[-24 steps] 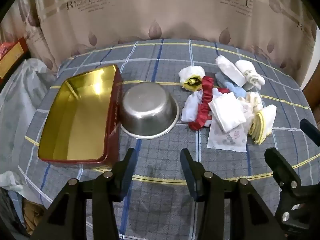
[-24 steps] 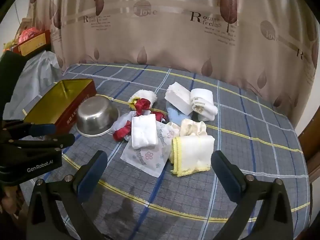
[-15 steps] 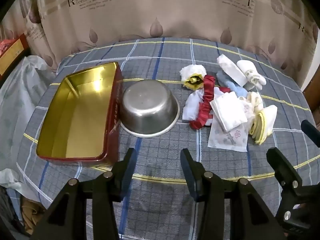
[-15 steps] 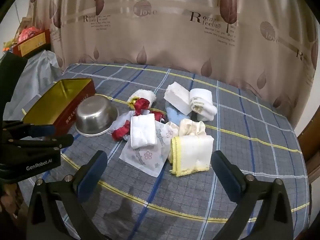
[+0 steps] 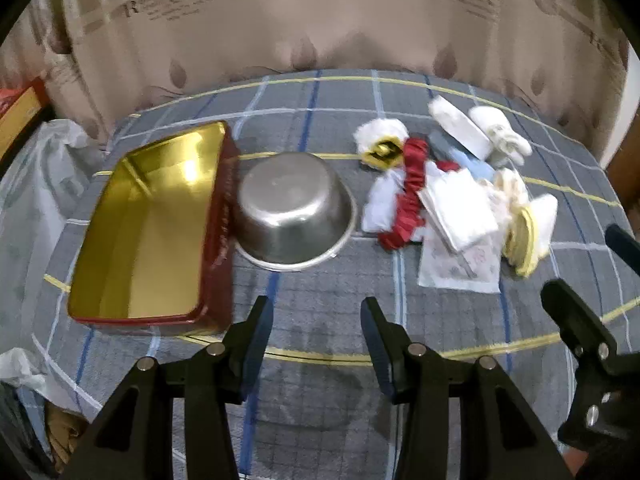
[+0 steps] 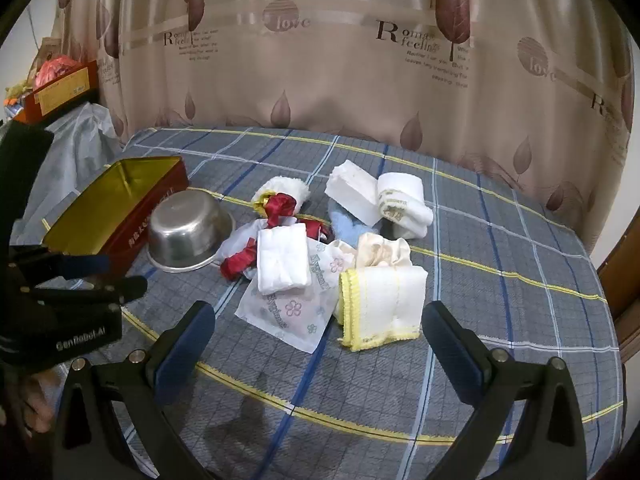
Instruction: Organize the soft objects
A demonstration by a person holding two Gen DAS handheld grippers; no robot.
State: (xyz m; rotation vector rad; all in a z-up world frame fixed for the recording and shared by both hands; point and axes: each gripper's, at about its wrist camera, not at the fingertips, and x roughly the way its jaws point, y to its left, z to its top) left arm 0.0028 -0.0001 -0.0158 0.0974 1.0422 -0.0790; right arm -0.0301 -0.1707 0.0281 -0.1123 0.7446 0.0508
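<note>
Far left, at about 9 o'clock on the grey plaid-clothed table (image 6: 500, 240), sits the rectangular red tin with a glossy gold interior (image 5: 152, 224), open side up and with nothing in it. Its right wall touches, or very nearly touches, the round stainless-steel bowl (image 5: 292, 208), which lies upside down, rim on the cloth.

Centre to right, from 12 to 3 o'clock of the bowl, lies the cluster of soft objects: a fluffy white item with a yellow patch (image 5: 380, 144), a ruched red satin band (image 6: 276, 208), a folded white terry cloth (image 6: 282, 260) on top of a flat printed plastic packet (image 6: 288, 308), a pale blue fabric piece (image 6: 344, 220), a rolled white towel with a printed label (image 6: 404, 204) and a folded white washcloth with yellow crocheted edging (image 6: 380, 300).

The left gripper (image 5: 316, 344) hovers at 6 o'clock of the bowl, jaws apart, nothing between them. The right gripper (image 6: 318, 344) hangs at 6 o'clock of the washcloth, jaws spread wide and empty.

Bare cloth lies in front of both grippers and to the right of the pile. A beige leaf-print curtain (image 6: 340, 80) bounds the table's far edge.
</note>
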